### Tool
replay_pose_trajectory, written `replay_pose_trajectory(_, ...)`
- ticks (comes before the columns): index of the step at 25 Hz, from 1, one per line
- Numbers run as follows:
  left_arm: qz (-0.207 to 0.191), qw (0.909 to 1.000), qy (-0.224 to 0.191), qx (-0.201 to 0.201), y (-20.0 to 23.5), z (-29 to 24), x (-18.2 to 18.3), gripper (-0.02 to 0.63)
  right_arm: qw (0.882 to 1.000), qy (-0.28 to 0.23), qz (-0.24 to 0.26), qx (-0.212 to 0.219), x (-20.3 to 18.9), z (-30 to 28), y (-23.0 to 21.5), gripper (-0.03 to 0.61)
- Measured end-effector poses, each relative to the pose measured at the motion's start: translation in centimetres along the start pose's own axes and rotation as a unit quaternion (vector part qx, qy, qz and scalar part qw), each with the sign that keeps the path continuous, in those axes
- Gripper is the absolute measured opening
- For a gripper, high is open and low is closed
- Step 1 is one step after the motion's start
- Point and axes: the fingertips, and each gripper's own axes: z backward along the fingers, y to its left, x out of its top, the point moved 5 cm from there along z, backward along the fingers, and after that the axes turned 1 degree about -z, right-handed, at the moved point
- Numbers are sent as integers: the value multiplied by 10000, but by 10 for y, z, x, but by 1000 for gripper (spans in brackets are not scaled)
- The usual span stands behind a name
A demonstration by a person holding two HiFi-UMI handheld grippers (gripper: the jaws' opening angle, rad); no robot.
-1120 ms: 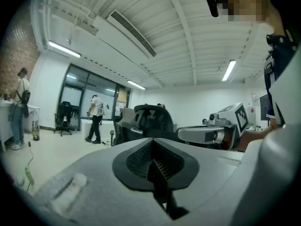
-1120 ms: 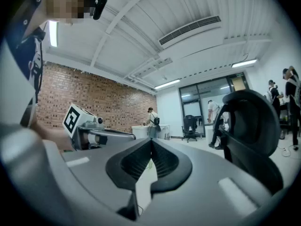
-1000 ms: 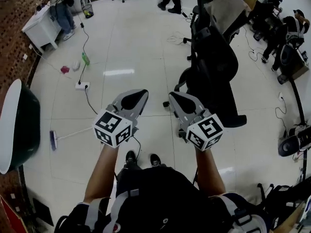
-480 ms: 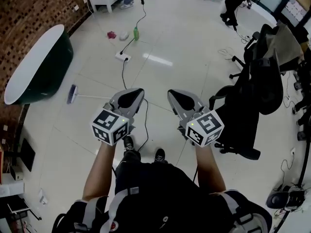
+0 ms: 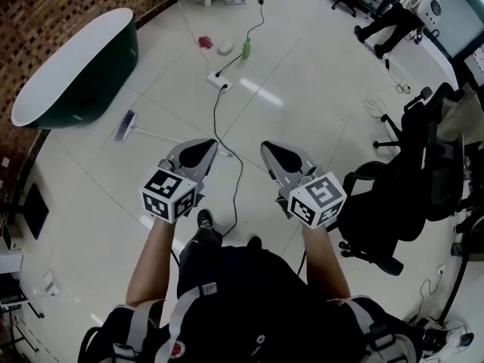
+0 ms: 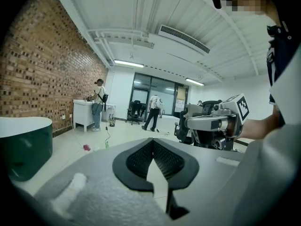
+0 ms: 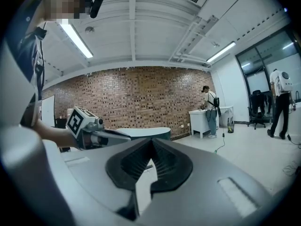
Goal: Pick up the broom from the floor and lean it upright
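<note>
Head view: broom lying flat on the pale floor, brush end just beside the green tub, handle running toward the left gripper, far end hidden behind it. Left gripper view: jaws closed tip to tip, nothing between; broom out of frame. Right gripper: jaws likewise together, empty, well apart from the broom.

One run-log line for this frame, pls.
stage: pre-grasp | broom: flat on floor near bathtub, untouched | left hand-held gripper: shut, empty | right hand-held gripper: shut, empty
</note>
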Motion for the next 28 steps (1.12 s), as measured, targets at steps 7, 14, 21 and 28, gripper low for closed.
replay_pose_trajectory(7, 102, 9997, 147, -154, 82, 16, -15, 2, 9994, 16, -176, -292, -2, -77, 15, 6)
replay_pose_trajectory(14, 48, 9977, 579, -360, 137, 3, -42, 2, 9973, 202, -338, -623, -10, -115, 8, 6)
replay_pose_trajectory(21, -195, 9926, 975, -702, 166, -51, -71, 2, 9949, 347, -513, -794, -34, -136, -36, 6)
replay_pose_trajectory(28, -462, 9761, 1718, -1244, 197, -131, -132, 2, 9909, 373, -839, -985, -71, -161, -97, 6)
